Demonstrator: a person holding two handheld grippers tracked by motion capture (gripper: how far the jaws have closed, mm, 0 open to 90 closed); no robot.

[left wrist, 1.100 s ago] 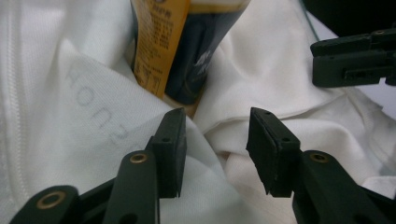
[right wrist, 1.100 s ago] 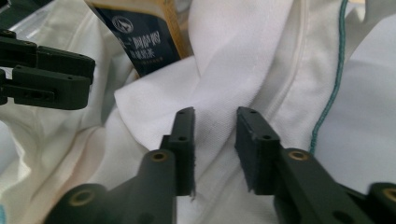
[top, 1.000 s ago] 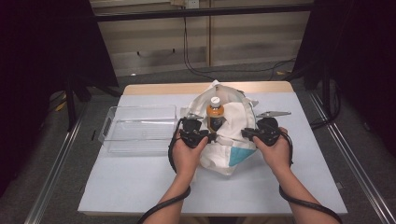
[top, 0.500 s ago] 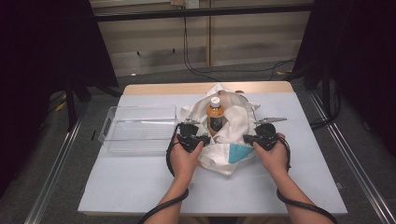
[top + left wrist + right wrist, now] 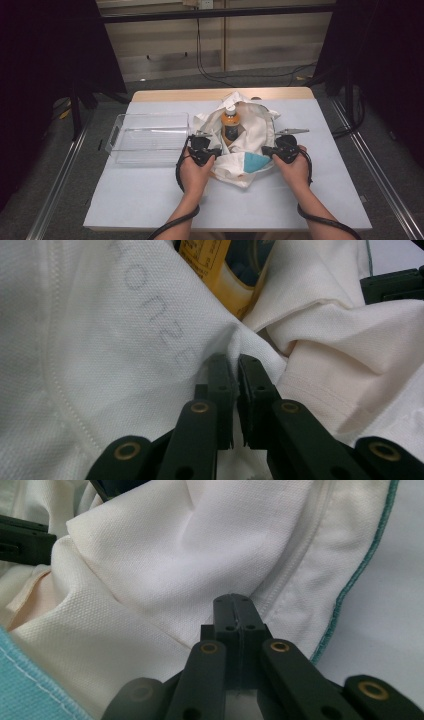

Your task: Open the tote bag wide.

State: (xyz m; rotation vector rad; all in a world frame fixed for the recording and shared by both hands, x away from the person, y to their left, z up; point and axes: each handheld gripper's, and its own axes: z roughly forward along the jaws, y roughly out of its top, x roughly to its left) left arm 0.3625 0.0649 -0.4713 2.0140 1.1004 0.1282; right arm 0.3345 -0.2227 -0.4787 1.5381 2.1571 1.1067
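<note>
A white cloth bag [image 5: 257, 130] with a teal patch [image 5: 256, 161] lies at the middle of the table, and an orange-labelled bottle [image 5: 230, 122] stands upright in its open mouth. My left gripper [image 5: 216, 150] grips the bag's left edge. Its jaws have just been closing, and in the left gripper view [image 5: 236, 360] a fold of white cloth is pinched between them, with the bottle [image 5: 215, 265] just beyond. My right gripper [image 5: 265, 150] is shut on the bag's right edge; the right gripper view [image 5: 234, 599] shows its jaws tight on the hem beside teal piping [image 5: 357, 575].
A clear plastic bin [image 5: 150, 137] stands to the left of the bag, close to my left hand. The table's pale blue top [image 5: 325, 200] has bare room in front and to the right. Dark curtains and metal rails flank the table.
Both hands have sunk a little toward the table with the bag's edges. The bag's mouth sits lower and wider around the bottle.
</note>
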